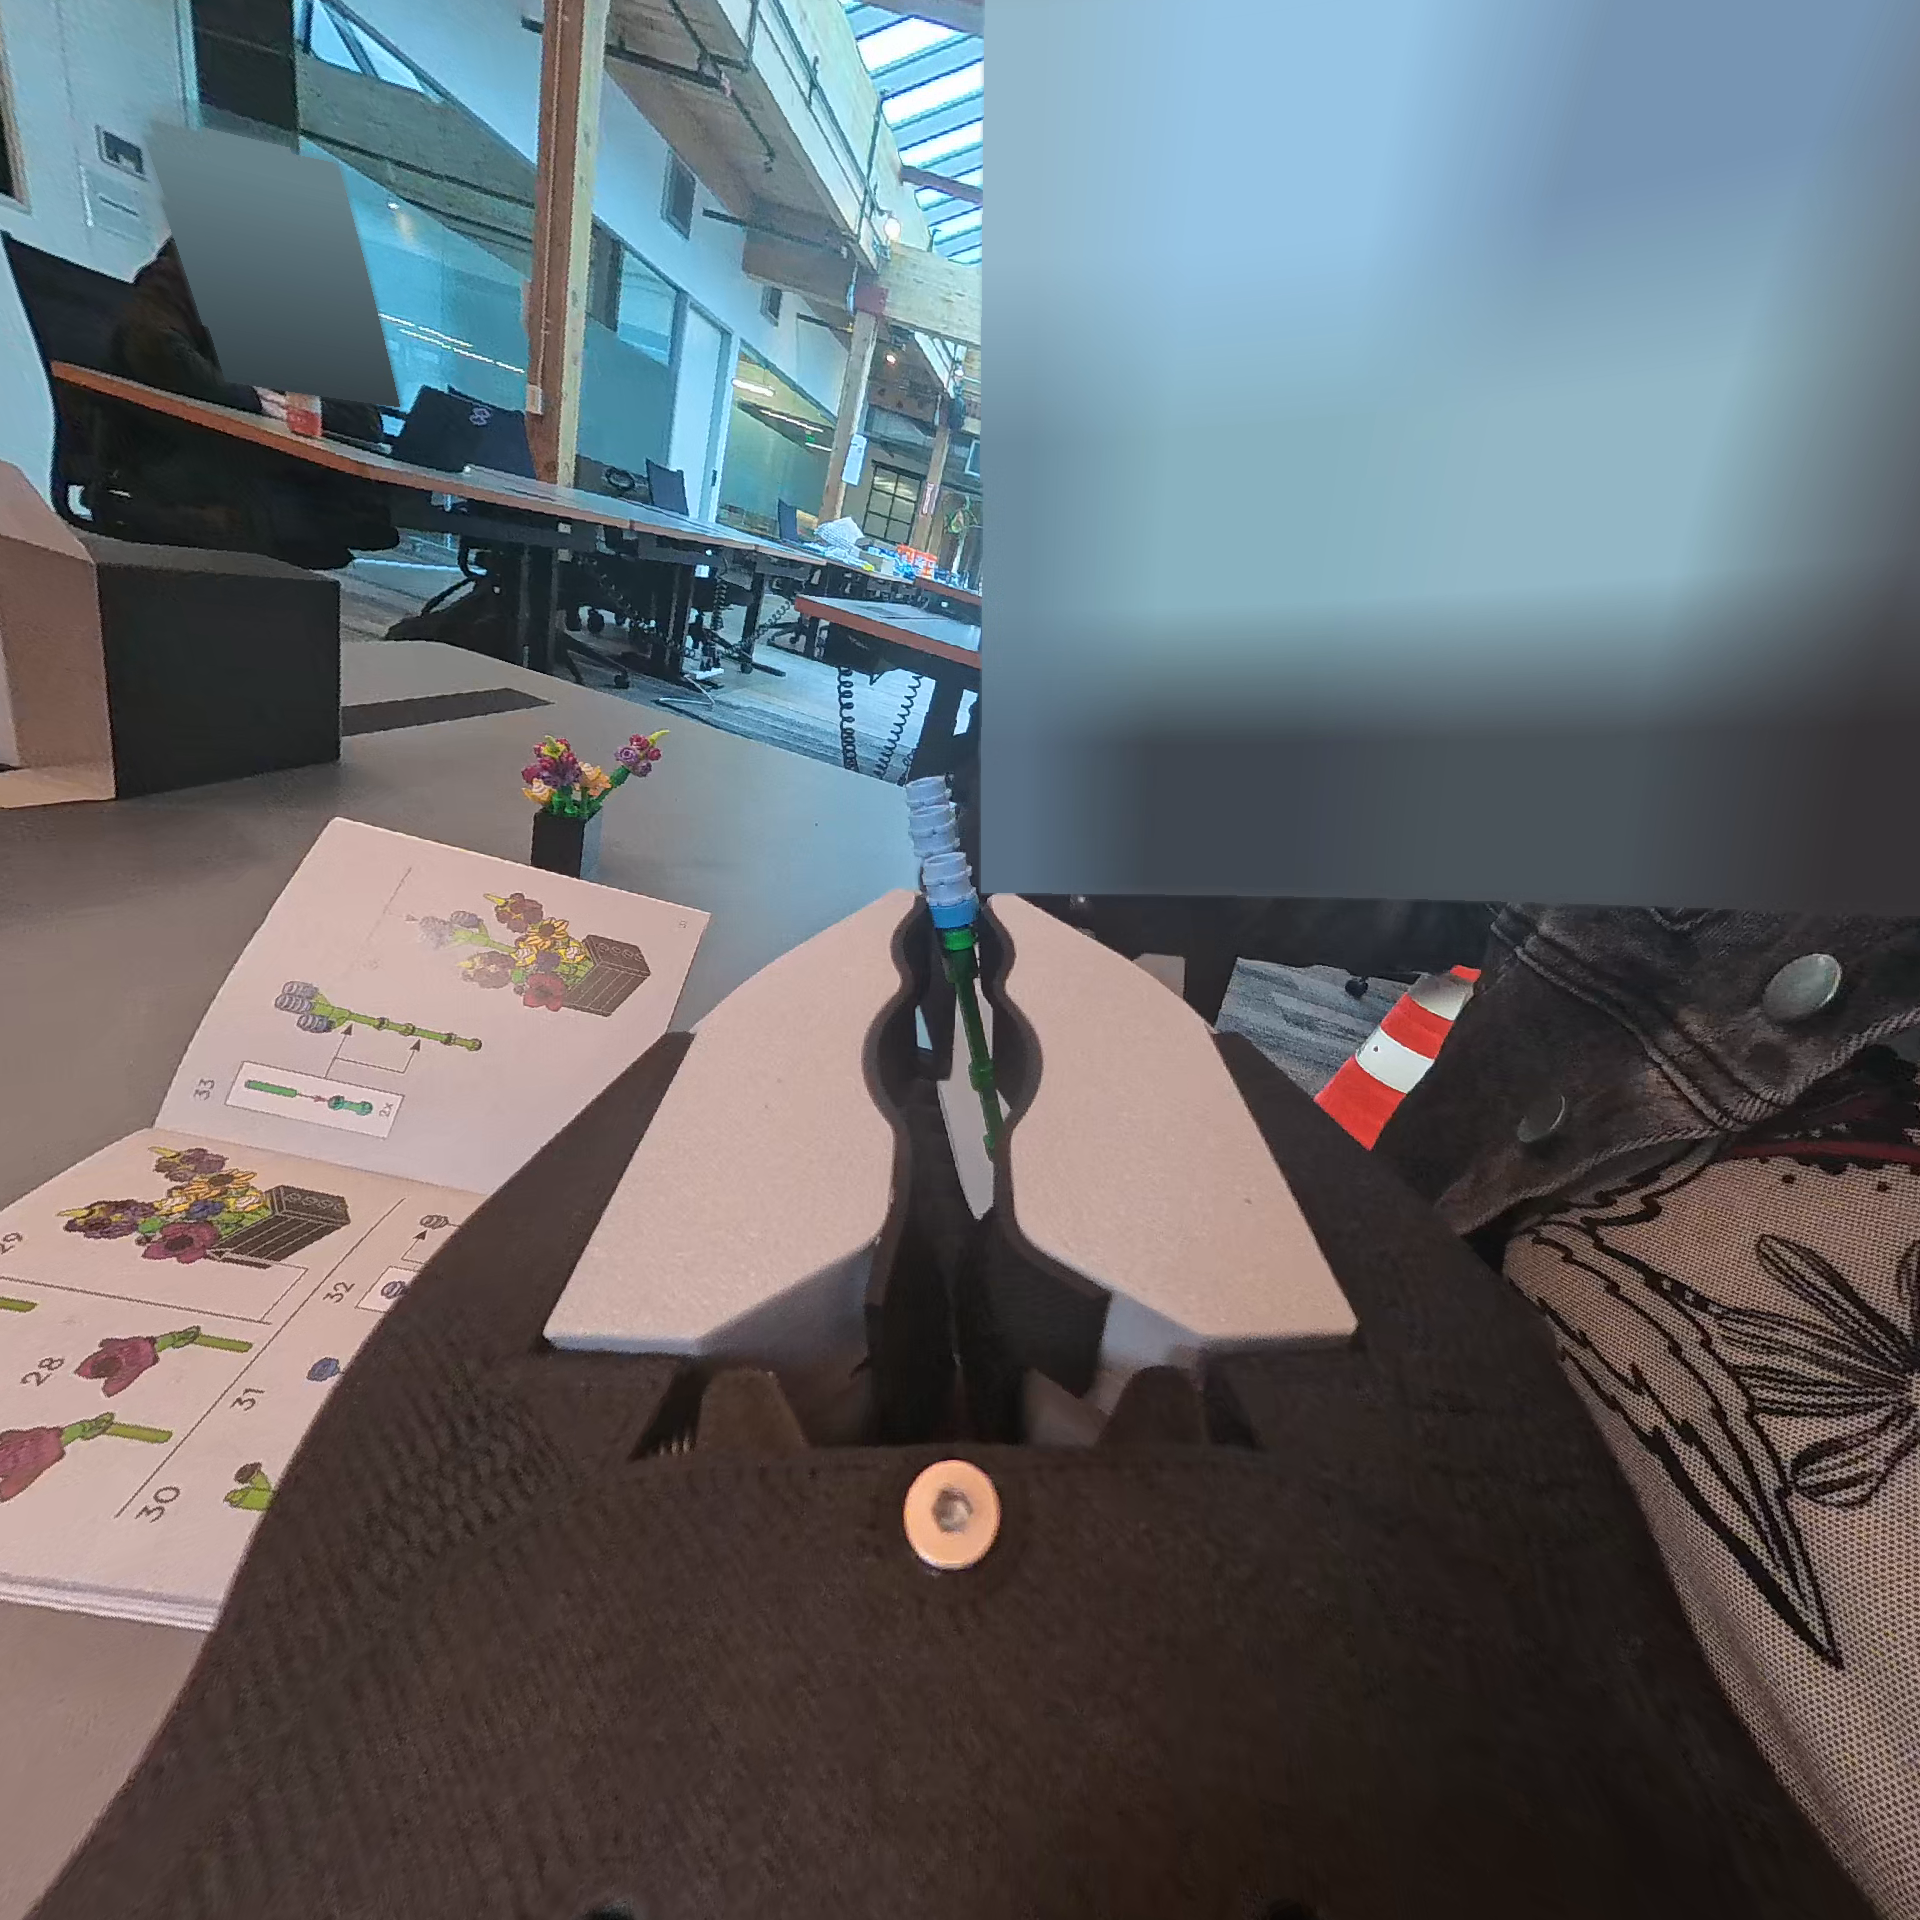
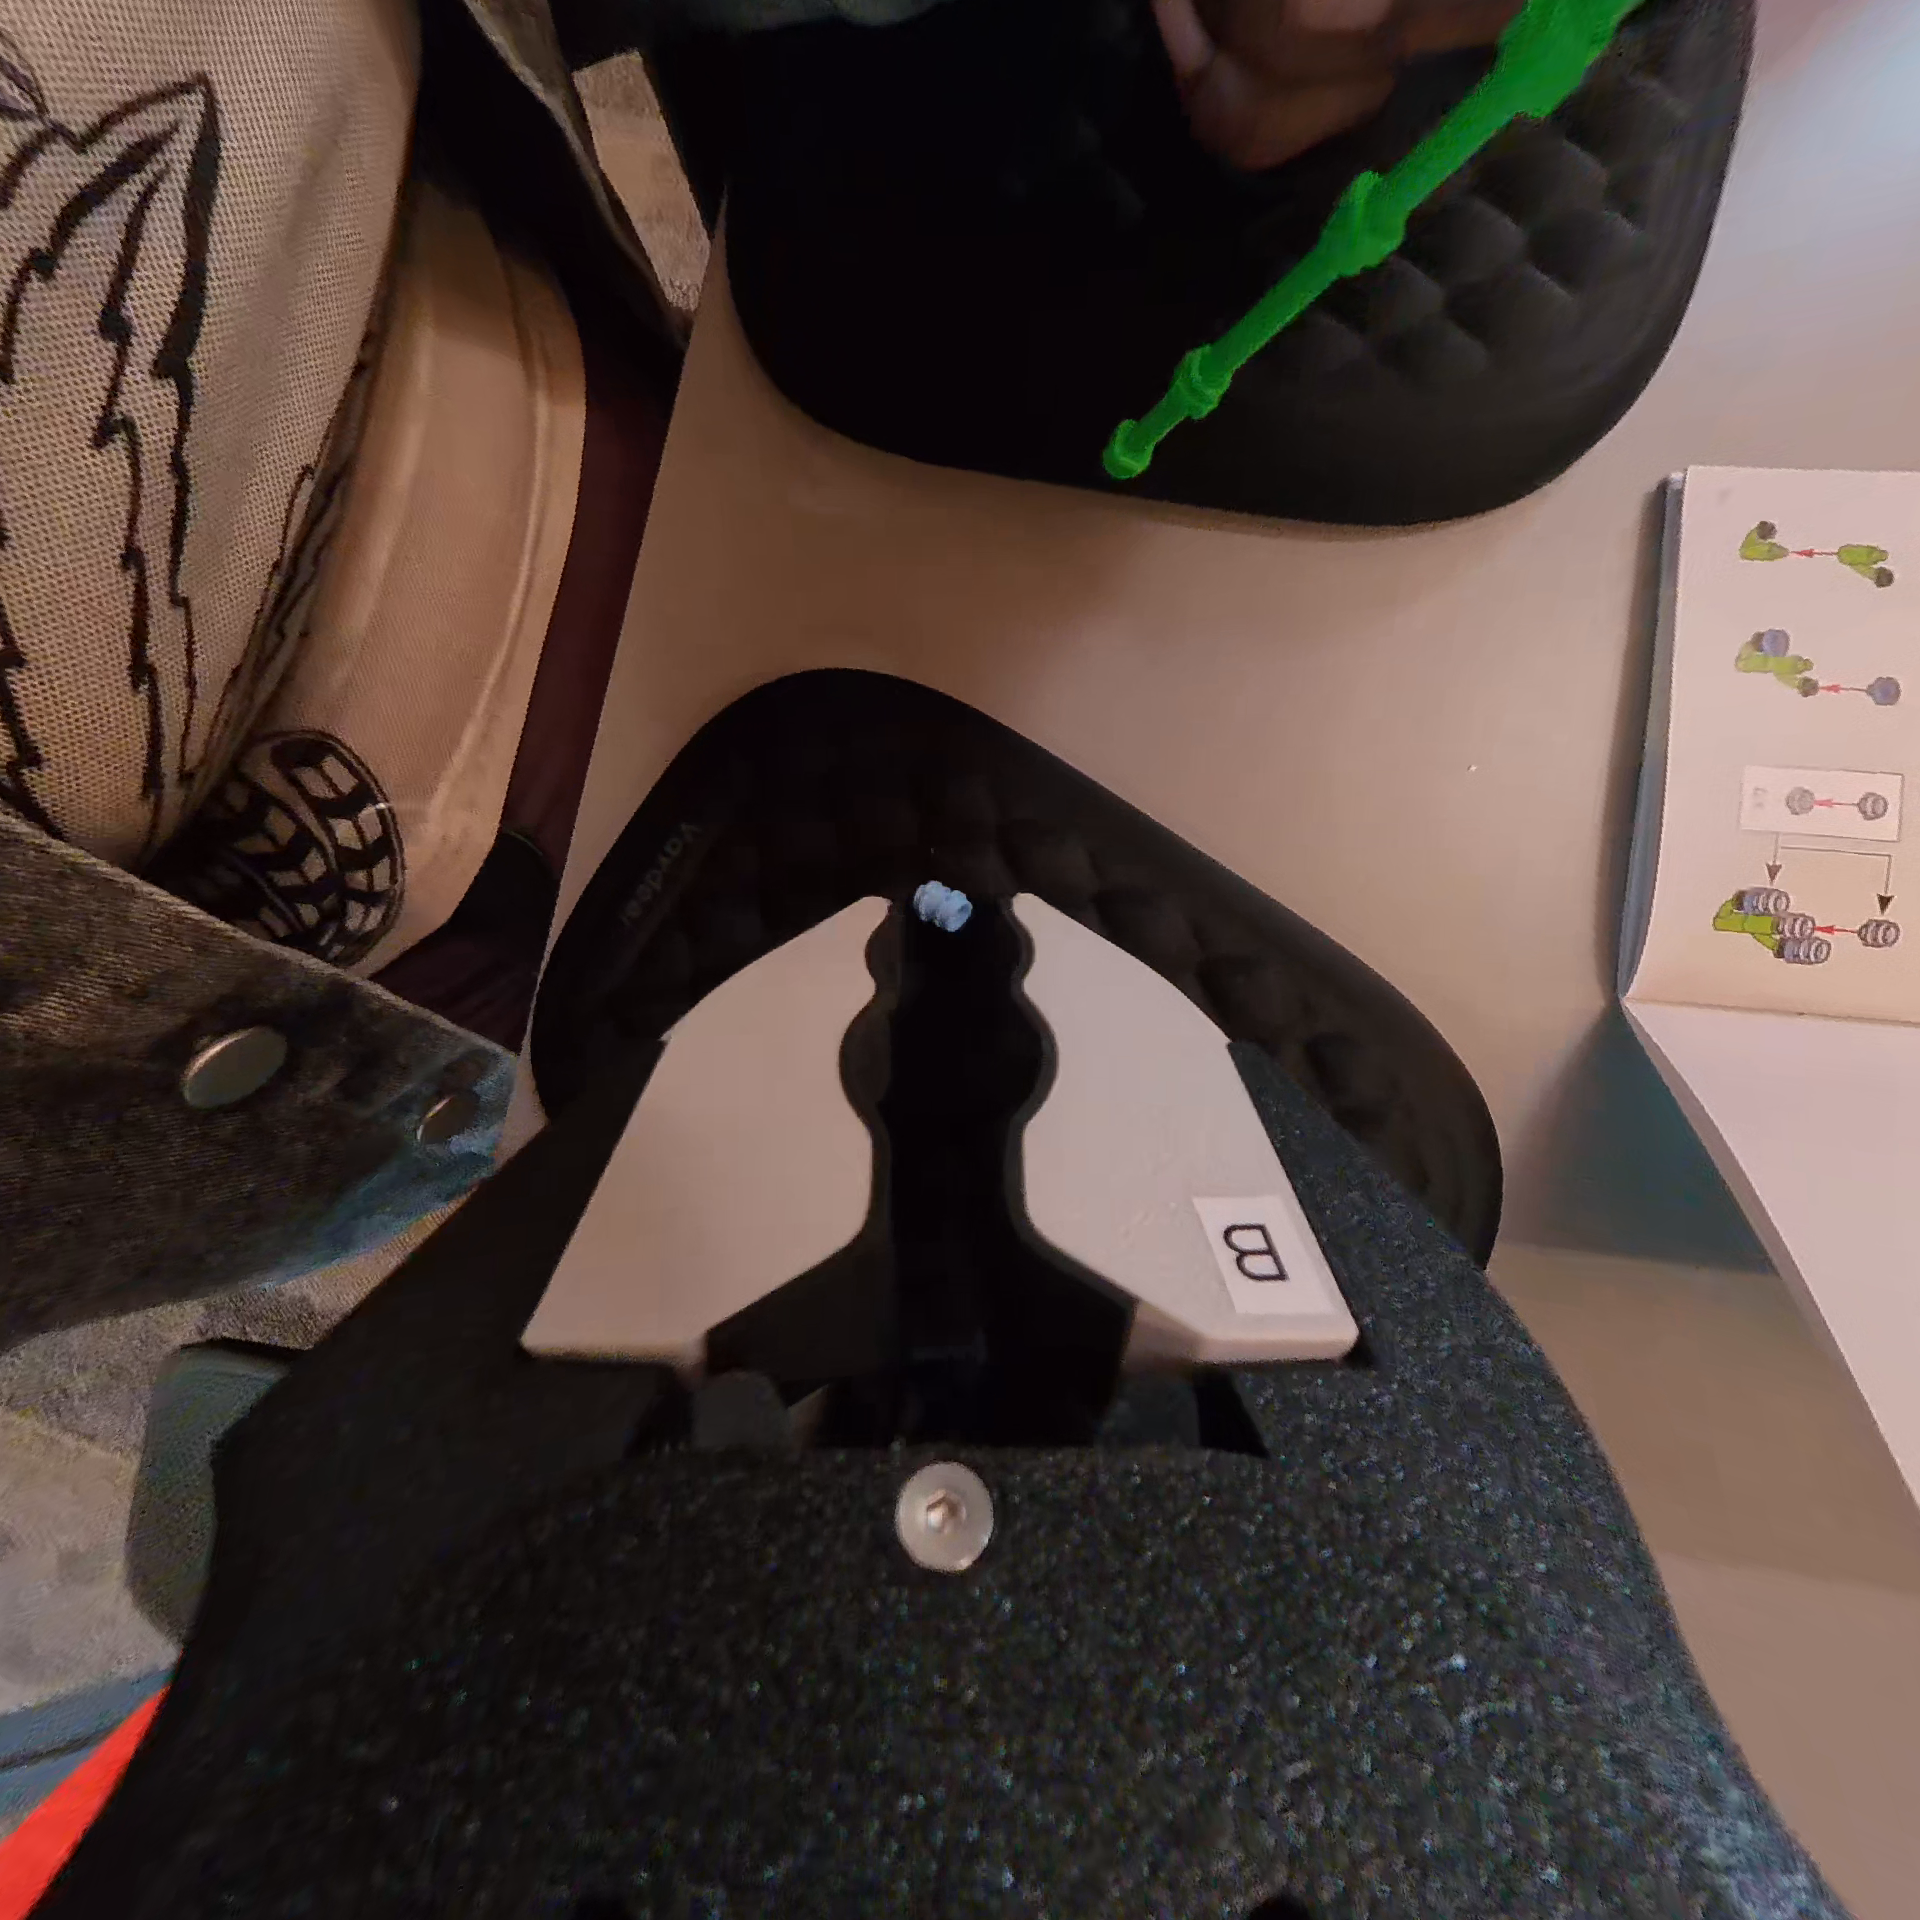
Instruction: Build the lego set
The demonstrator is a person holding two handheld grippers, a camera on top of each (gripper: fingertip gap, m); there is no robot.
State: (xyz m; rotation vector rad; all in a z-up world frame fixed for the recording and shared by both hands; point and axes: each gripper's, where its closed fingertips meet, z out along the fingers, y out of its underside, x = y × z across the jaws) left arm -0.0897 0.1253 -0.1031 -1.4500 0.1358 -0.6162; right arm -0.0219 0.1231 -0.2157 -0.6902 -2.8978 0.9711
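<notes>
Green plastic runs up the centre of the left wrist view, where a thin flower stem (image 1: 975, 1049) topped by a stack of pale blue ridged pieces (image 1: 940, 842) stands clamped between the fingers of the left gripper (image 1: 951, 925), tilted slightly left.

In the right wrist view, the right gripper (image 2: 943, 906) pinches a single pale blue ridged piece (image 2: 942, 906) at its very tips, the fingers closed on it above a black padded cushion (image 2: 748, 831) lying on the tabletop (image 2: 1247, 644). At upper right of that frame a bright green stem (image 2: 1340, 244) crosses a second black cushion (image 2: 1434, 343).

An open instruction booklet (image 1: 343, 1195) lies at lower left of the left wrist view, its pages showing flower assemblies; its edge also appears at the right of the right wrist view. Beyond the booklet, a small finished bouquet in a dark pot (image 1: 582, 795) stands on the grey tabletop, with a dark box (image 1: 208, 665) farther left.

A person's patterned shirt (image 1: 1714, 1403) and dark denim jacket (image 1: 1662, 1018) fill the right side, with an orange-and-white cone (image 1: 1392, 1049) behind.
</notes>
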